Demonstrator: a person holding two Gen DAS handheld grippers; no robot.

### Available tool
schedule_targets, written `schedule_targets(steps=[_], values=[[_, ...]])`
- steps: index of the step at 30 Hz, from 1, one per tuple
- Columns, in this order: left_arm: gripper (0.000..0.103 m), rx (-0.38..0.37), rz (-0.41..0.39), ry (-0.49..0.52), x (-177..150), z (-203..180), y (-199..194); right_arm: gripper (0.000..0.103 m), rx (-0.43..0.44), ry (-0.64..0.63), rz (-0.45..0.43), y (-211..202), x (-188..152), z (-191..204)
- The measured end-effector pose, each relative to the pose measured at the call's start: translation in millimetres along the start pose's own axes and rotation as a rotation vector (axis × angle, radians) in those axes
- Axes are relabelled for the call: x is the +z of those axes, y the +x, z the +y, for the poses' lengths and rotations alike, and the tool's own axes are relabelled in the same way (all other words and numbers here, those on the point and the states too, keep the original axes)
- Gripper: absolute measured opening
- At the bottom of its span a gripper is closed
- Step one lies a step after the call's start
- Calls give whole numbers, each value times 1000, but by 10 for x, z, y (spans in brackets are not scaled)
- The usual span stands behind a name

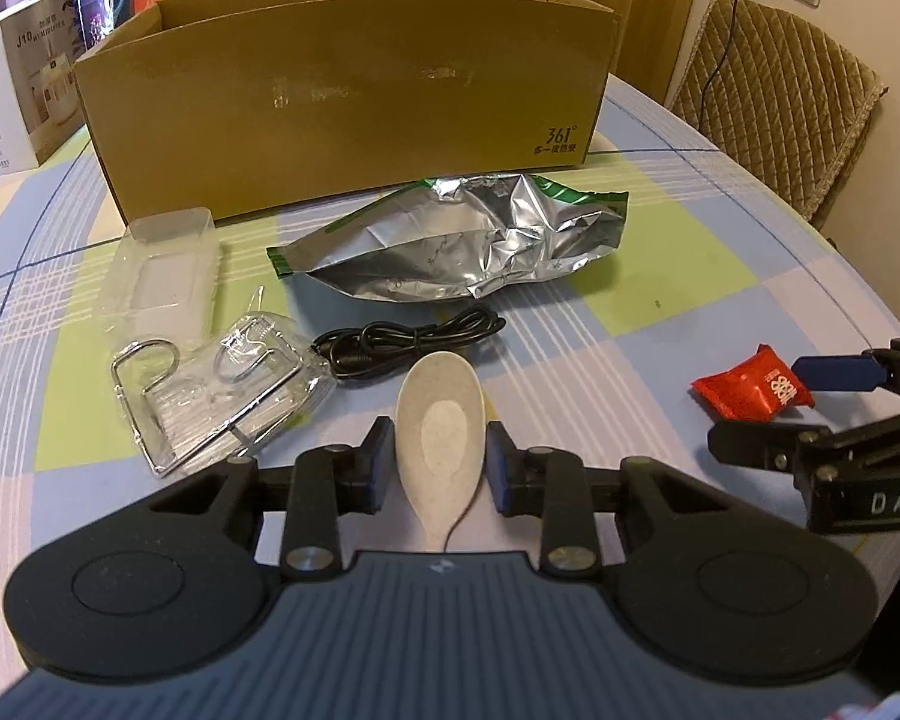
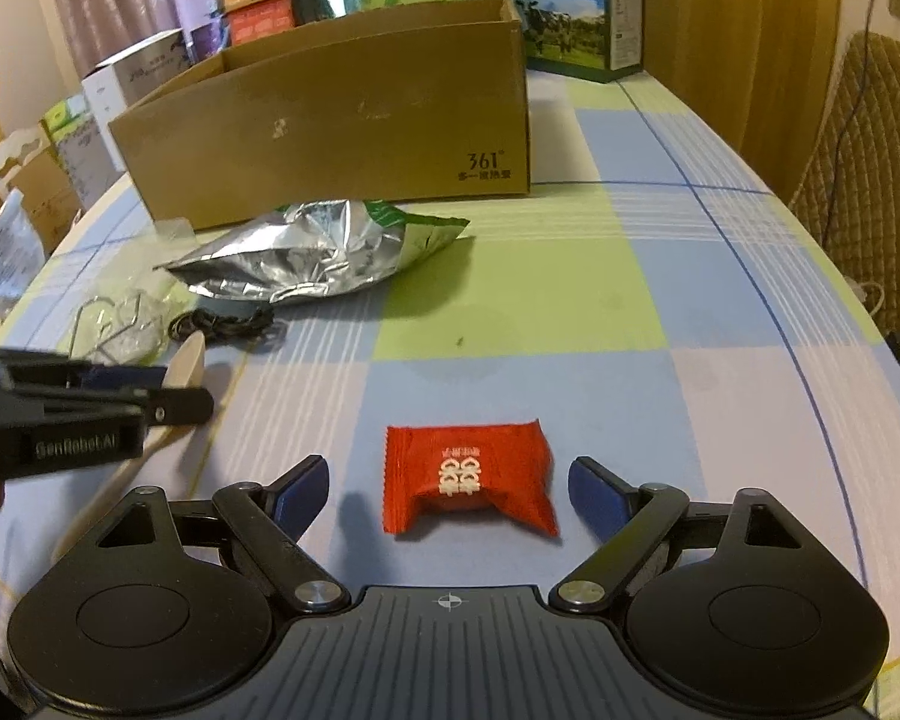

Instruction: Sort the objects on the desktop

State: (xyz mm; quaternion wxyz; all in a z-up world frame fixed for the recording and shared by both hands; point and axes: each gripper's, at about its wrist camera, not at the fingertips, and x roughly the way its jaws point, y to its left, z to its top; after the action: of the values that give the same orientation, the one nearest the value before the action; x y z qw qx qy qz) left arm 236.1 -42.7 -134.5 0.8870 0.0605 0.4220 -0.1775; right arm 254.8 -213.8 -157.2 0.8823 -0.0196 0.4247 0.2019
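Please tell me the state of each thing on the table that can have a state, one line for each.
Brown cardboard box: open on top, upright.
Crumpled silver foil bag: lying flat.
Black cable: coiled.
Beige plastic spoon: between the left gripper pads, gaps visible.
Red candy wrapper: sealed, lying between the open right gripper.

Left wrist view: mounted low behind the left tongs (image 1: 438, 468), close above the worktop (image 1: 720, 252), facing forward toward the cardboard box (image 1: 342, 102). Right wrist view: same low forward aim from behind the right tongs (image 2: 449, 498), set further right. Shared by both: box, foil bag (image 1: 450, 240), black cable (image 1: 414, 339), red packet (image 2: 468, 480), and each other's tongs at the frame edge.
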Motion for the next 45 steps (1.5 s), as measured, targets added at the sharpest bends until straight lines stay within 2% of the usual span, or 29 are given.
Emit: schedule_targets(steps=[1,3,4,5,8,10,14,19,20,25,28,33,34,36,39,45], values=[[27,4,0,7,-1,-12,3,84,-2,15,1,11,9,-5],[33,0,0,12,-1,-27,7,84,-11,34,2,31,25,-2],[43,-17,-2,6,-3,-25,9,84,-16,27,3,44,31,10],[47,-26,-2,3,-8,-29,14,84,-25,16,3,53,32,25],[47,-22,-11,25,-29,-63,15,82,-45,-40,-4,83,7,56],[47,-29,-16,29,-39,-55,12,75,-59,-80,-16,83,-24,62],[47,-28,-21,23,-37,-29,15,55,-71,-110,-36,67,-53,52],[47,-11,-21,59,-38,-85,26,45,-68,-109,-45,37,-44,69],[46,-12,-20,56,-37,-83,28,40,-68,-109,-50,28,-40,72],[40,-11,-16,61,-34,-92,18,40,-69,-120,-45,22,-30,81],[29,-16,-18,66,-38,-100,4,40,-66,-117,-44,16,-30,78],[26,-12,-17,58,-41,-103,-9,40,-64,-103,-45,-1,-50,63],[26,-11,-17,54,-40,-103,-11,42,-58,-95,-46,-7,-54,52],[26,-8,-14,47,-36,-103,-16,55,-49,-84,-42,-9,-63,34],[26,-8,-10,27,-39,-94,-33,66,-47,-91,-42,-14,-99,42],[26,-2,-15,36,-62,-101,-46,67,-64,-117,-53,-2,-161,80]])
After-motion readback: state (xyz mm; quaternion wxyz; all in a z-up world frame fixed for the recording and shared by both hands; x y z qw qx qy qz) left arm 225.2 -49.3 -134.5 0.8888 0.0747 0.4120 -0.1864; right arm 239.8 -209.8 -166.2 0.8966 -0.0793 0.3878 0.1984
